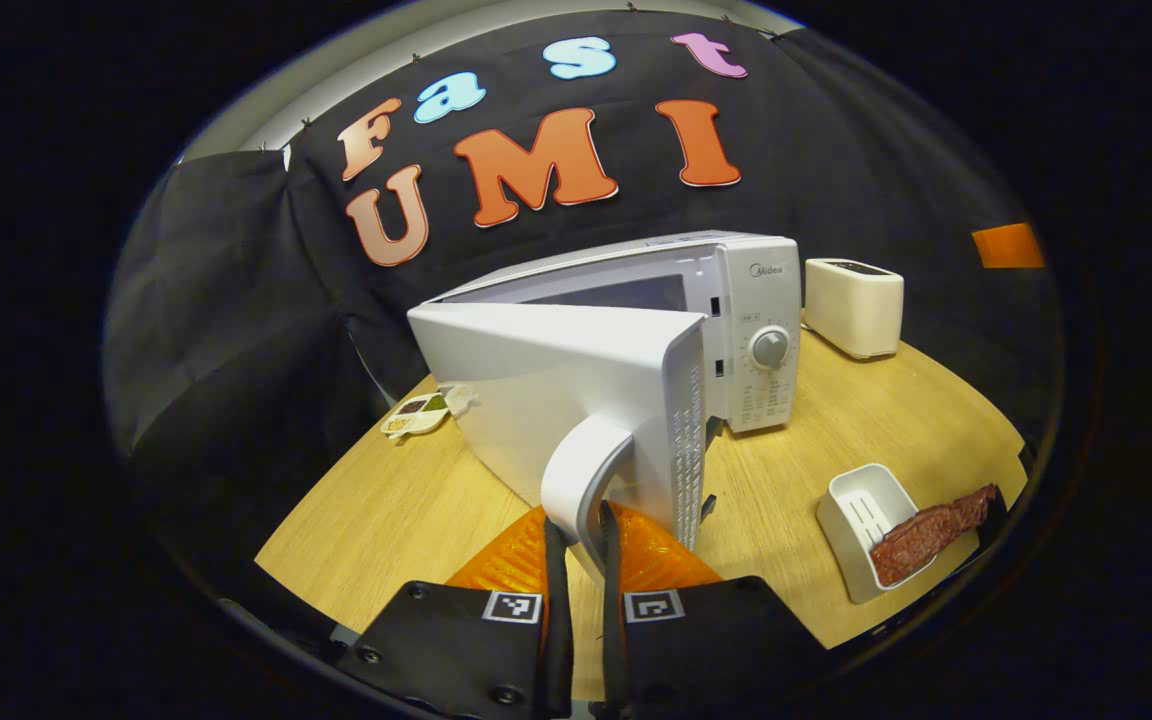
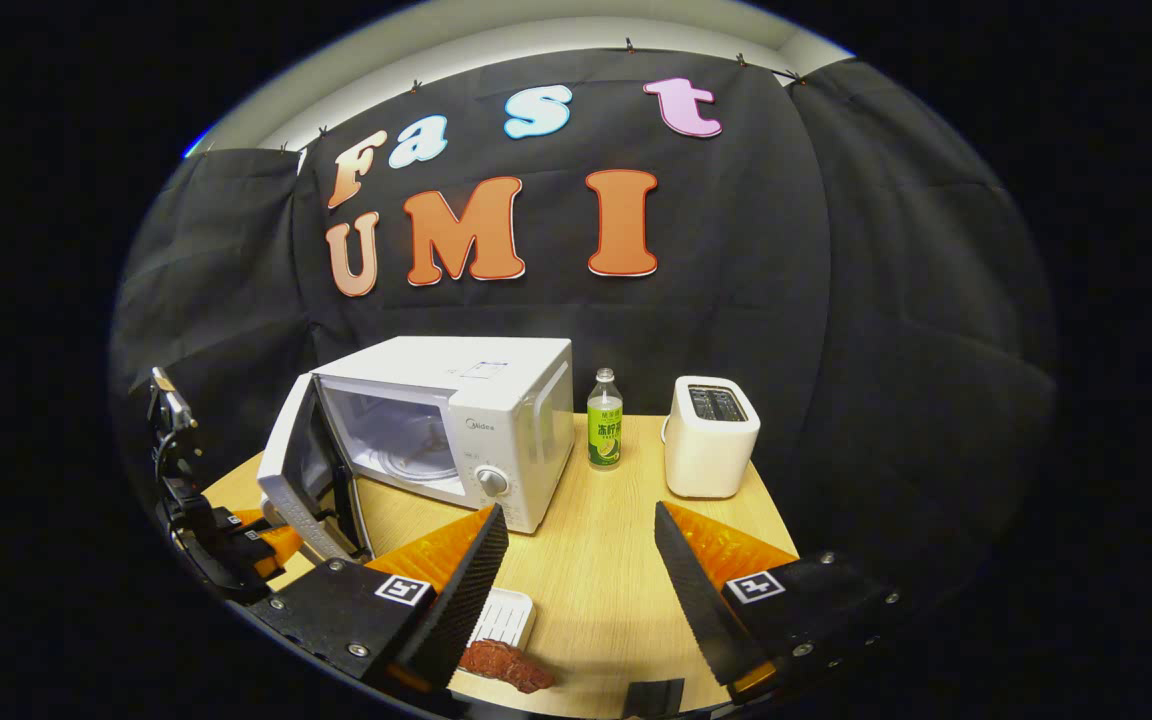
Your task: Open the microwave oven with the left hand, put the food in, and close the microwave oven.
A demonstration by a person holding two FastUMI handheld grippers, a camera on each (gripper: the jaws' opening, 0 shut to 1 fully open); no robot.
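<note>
Left gripper [image 1: 576, 530] fingers pinch the microwave [image 2: 466, 420] door handle [image 1: 581, 470] — door swung open; right gripper [image 2: 576, 570] spread wide, empty, above the meat [image 2: 506, 662] on the bench [image 2: 596, 560].

White microwave [image 2: 456, 420], green-labelled bottle [image 2: 604, 432]

The brand "Midea" is printed on the microwave oven [image 1: 758, 330] above its dial; green label characters on the bottle [image 2: 604, 420] cannot be made out.
</note>
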